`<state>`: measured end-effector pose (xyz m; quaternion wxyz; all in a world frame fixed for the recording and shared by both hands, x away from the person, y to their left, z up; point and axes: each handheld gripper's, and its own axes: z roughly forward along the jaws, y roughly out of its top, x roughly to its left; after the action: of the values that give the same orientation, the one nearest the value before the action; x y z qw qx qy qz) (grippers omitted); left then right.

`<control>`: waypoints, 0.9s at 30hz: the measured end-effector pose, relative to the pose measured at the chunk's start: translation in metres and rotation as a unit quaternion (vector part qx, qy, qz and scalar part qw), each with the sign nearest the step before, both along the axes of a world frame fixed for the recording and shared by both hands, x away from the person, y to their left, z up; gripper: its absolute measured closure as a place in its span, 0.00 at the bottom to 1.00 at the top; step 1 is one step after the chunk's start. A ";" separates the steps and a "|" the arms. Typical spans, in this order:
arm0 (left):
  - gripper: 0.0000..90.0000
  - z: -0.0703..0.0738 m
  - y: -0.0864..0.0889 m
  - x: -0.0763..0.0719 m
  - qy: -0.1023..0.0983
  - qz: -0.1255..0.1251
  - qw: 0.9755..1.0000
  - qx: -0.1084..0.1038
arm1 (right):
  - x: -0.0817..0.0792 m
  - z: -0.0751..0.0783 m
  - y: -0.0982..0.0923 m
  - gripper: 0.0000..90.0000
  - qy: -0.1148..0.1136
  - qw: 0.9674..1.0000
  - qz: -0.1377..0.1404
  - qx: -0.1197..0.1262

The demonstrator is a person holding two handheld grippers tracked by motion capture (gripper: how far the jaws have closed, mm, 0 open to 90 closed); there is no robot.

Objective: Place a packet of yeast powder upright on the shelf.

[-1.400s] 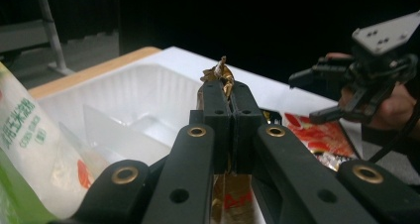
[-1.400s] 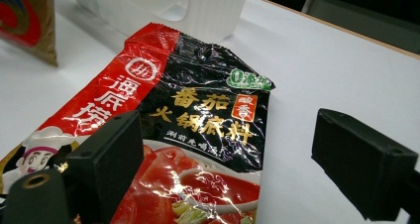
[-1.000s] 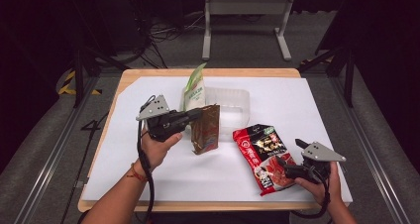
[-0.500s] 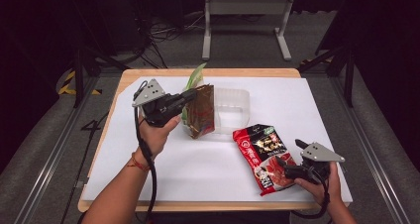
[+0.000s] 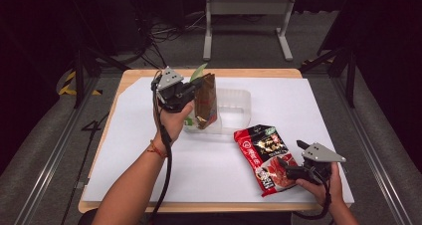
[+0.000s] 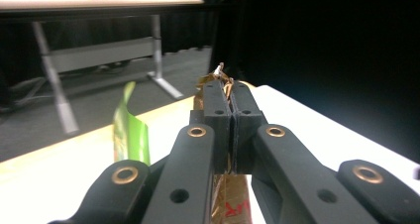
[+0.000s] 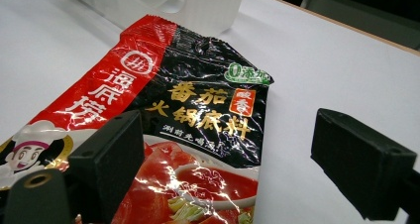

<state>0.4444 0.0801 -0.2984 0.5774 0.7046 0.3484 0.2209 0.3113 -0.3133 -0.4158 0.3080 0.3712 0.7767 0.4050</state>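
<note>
My left gripper is shut on the top edge of a brown and gold packet, which hangs upright over the left end of a clear plastic tub. In the left gripper view the jaws press together on the crinkled gold foil. A green packet stands just behind it, also seen as a green strip. My right gripper rests at the front right, open, over the lower end of a red and black sauce packet. That red and black packet lies flat under the open right gripper.
A white sheet covers the wooden table. The clear tub stands beyond the red packet. Dark floor, cables and a metal stand lie past the far edge.
The left hand has lifted the brown packet and carried it away from me, from the table's middle to the tub's left end. The right hand has stayed put.
</note>
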 end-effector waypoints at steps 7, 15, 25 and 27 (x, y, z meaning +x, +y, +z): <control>0.99 -0.001 -0.017 0.016 -0.006 0.038 0.999 0.028 | 0.000 -0.001 0.000 0.15 0.003 1.000 0.002 -0.002; 0.99 0.000 -0.026 0.032 -0.006 0.068 0.997 0.042 | 0.001 -0.002 0.000 0.15 0.006 1.000 0.003 -0.003; 0.98 -0.019 -0.033 0.034 0.004 0.046 0.999 0.011 | 0.000 -0.002 0.000 0.15 0.005 1.000 0.003 -0.004; 0.98 -0.025 -0.035 0.031 0.008 0.033 0.999 0.015 | 0.000 -0.002 -0.001 0.15 0.005 1.000 0.002 -0.003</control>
<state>0.4758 0.0452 -0.3232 0.5561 0.7030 0.3727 0.2400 0.3115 -0.3139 -0.4173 0.3042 0.3704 0.7805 0.4014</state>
